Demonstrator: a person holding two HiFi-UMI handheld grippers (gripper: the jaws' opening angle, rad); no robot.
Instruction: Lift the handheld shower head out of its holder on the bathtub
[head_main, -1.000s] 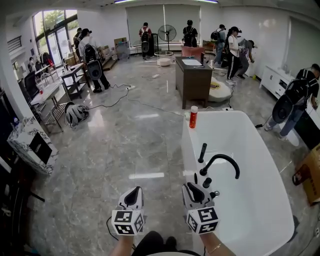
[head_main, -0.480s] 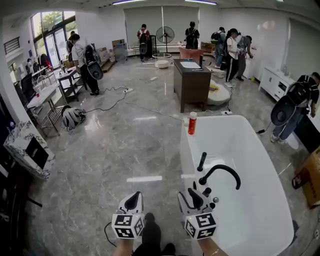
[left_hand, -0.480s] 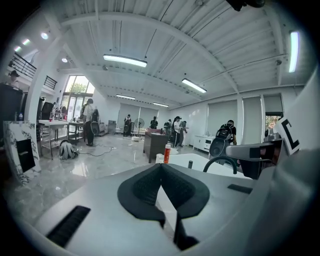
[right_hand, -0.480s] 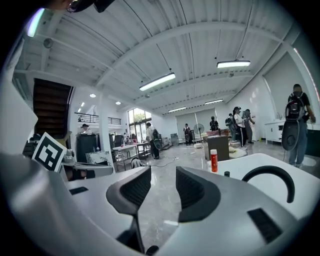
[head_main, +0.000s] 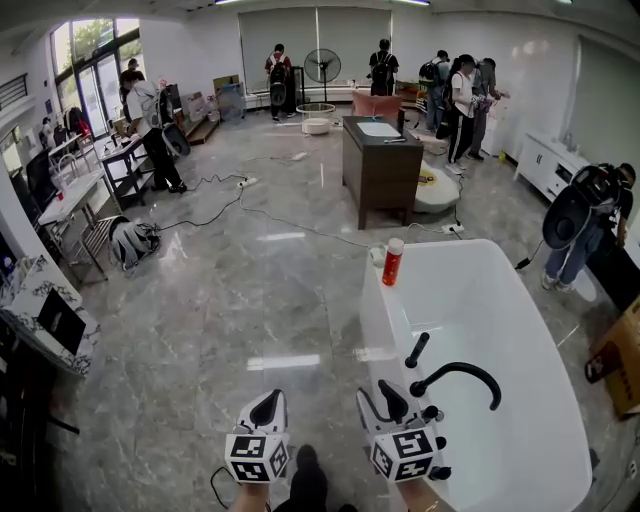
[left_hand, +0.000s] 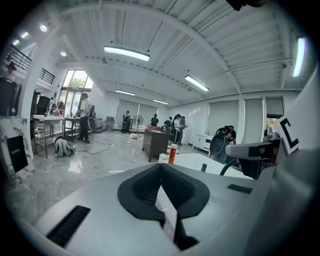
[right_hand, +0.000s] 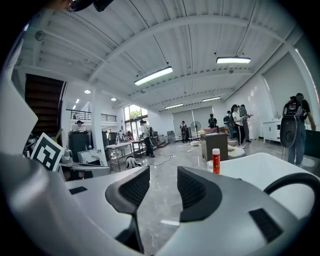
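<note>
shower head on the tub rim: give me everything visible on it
The shower head is a slim black wand, matte-looking, standing in its holder on the left rim of the white tub, with its top leaning slightly right. It sits between the red bottle farther along the rim and the arched black spout nearer. No hose shows. Only the holder touches it.

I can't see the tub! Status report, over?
Left gripper shut, empty. Right gripper just opening, nothing between. Handheld shower head untouched on bathtub rim. Faucet close beside it.
</note>
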